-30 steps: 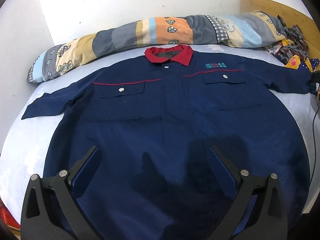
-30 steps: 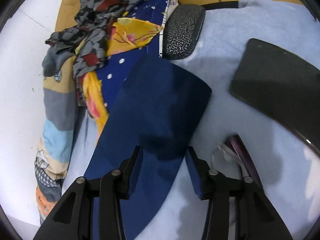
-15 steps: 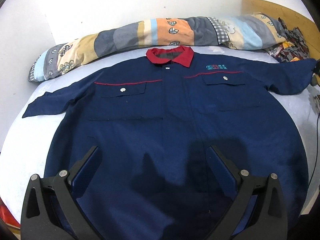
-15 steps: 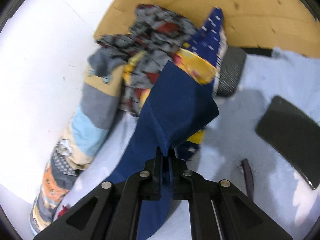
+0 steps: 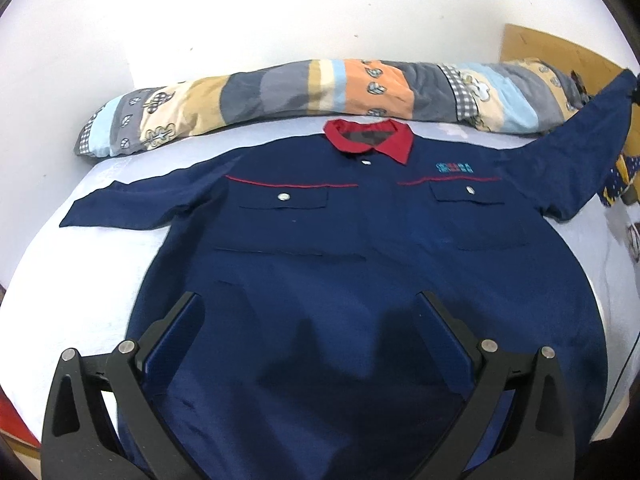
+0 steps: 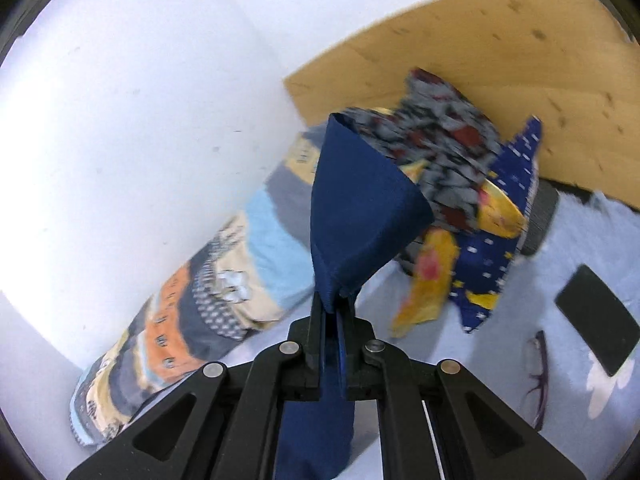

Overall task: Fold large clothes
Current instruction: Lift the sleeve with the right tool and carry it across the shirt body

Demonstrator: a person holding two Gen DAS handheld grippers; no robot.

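A large navy work shirt (image 5: 360, 260) with a red collar (image 5: 370, 138) lies face up on the pale blue bed (image 5: 80, 280). My left gripper (image 5: 308, 316) hovers open above the shirt's lower front, nothing between its fingers. The shirt's right sleeve (image 5: 592, 136) is raised off the bed toward the far right. In the right wrist view my right gripper (image 6: 333, 312) is shut on that sleeve's cuff (image 6: 356, 208), which fans out above the pinched fingers. The left sleeve (image 5: 120, 208) lies flat on the bed.
A rolled patchwork quilt (image 5: 304, 96) runs along the white wall behind the collar. A heap of patterned clothes (image 6: 452, 176) sits by the wooden headboard (image 6: 520, 60). A dark phone (image 6: 596, 320) and a pair of glasses (image 6: 538, 376) lie on the bed at right.
My right gripper closed on the sleeve cuff and lifted it high off the bed, rolling as it rose. The left gripper drifted slightly up, still open.
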